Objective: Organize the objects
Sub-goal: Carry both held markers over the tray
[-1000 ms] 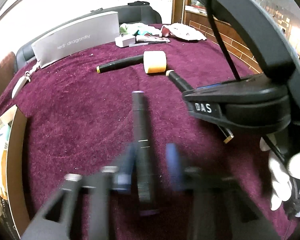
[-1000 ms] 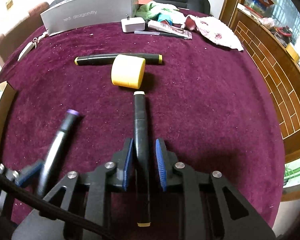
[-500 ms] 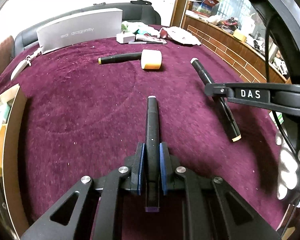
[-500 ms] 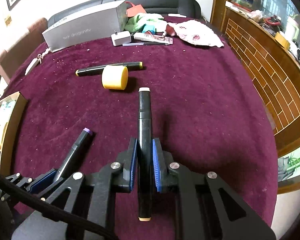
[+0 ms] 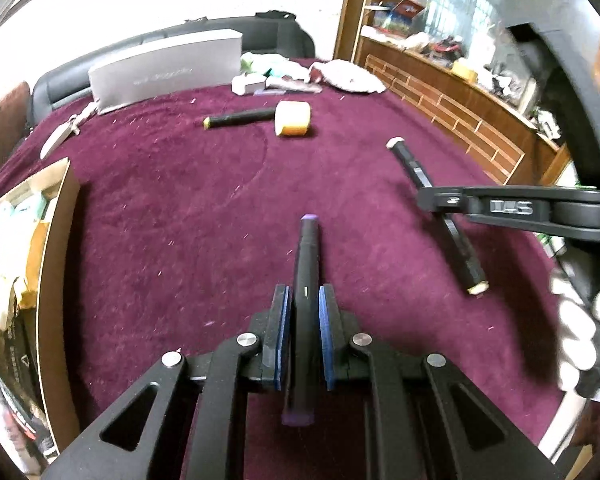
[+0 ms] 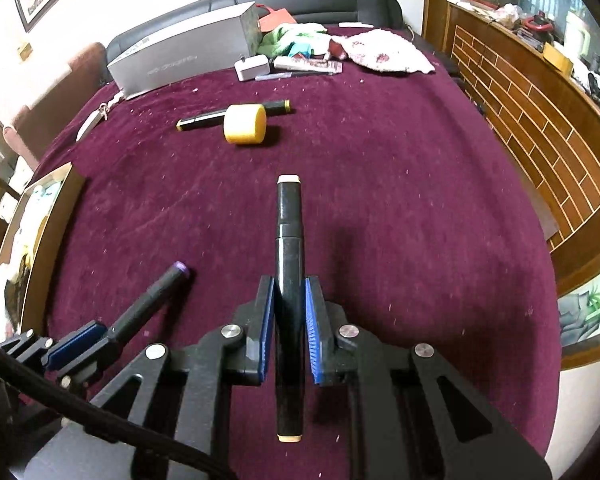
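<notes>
My left gripper (image 5: 303, 300) is shut on a black marker with purple ends (image 5: 306, 264), held above the maroon cloth (image 5: 160, 220). My right gripper (image 6: 290, 292) is shut on a black marker with cream ends (image 6: 288, 232), also lifted off the cloth. Each wrist view shows the other gripper: the right gripper (image 5: 436, 200) with the cream-ended marker (image 5: 460, 256) at the right, the left gripper (image 6: 96, 336) with the purple-ended marker (image 6: 156, 292) at lower left. A third marker with yellow ends (image 6: 276, 106) lies farther back, partly hidden behind a yellow cylinder (image 6: 245, 124).
A grey box (image 6: 180, 56), a white adapter (image 6: 252, 69), cloths (image 6: 384, 54) and small items line the far edge. An open cardboard box (image 5: 28, 240) stands at the left edge. A wooden brick-patterned counter (image 6: 540, 120) runs along the right. A gloved hand (image 5: 580, 332) shows at right.
Both grippers have lifted and drawn back with their markers, so the yellow cylinder and the third marker look farther away. The left gripper's blur has cleared.
</notes>
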The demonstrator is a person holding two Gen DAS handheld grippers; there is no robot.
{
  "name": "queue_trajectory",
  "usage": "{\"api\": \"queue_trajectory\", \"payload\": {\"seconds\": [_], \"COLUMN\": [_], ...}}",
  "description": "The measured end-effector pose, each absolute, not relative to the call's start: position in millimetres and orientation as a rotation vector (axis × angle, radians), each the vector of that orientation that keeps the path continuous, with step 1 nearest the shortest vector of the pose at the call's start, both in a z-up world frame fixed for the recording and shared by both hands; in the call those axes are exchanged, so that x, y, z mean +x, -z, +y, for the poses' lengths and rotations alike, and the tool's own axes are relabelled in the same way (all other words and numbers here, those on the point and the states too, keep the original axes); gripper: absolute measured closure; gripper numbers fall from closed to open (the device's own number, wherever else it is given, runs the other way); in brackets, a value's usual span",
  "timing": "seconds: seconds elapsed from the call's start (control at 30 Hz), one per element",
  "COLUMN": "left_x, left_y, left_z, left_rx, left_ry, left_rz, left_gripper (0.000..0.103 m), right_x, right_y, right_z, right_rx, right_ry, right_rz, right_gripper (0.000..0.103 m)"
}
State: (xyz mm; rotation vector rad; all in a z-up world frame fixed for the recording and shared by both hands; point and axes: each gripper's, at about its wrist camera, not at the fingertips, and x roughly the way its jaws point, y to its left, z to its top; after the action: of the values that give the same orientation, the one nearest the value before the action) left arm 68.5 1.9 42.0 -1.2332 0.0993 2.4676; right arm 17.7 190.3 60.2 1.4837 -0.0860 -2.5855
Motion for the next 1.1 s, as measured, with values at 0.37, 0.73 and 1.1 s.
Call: {"api": "queue_trajectory", "payload": {"seconds": [0.37, 0.73, 1.1], "left_x": [51.2, 59.8, 81.7], "left_y": [-16.9, -39.4, -70.3], "left_z": [39.6, -2.7, -35.4], "left_rx": [-1.211, -1.184, -1.083], "left_ry": [-2.486, -2.464, -2.546], "left_rz": [0.320, 0.045, -0.035], "left_gripper": [0.073, 0.092, 0.092], "right_x": [24.9, 35.8, 57.7], "right_y": [-47.6, -36.4, -69.9], "right_z": [185.5, 180.4, 153.1], "right_rx": [1.497, 1.502, 1.386], "right_ry": [2.525, 2.490, 2.484], "right_rz": [-0.144, -0.192, -0.166], "right_gripper": [0.091, 0.091, 0.091]}}
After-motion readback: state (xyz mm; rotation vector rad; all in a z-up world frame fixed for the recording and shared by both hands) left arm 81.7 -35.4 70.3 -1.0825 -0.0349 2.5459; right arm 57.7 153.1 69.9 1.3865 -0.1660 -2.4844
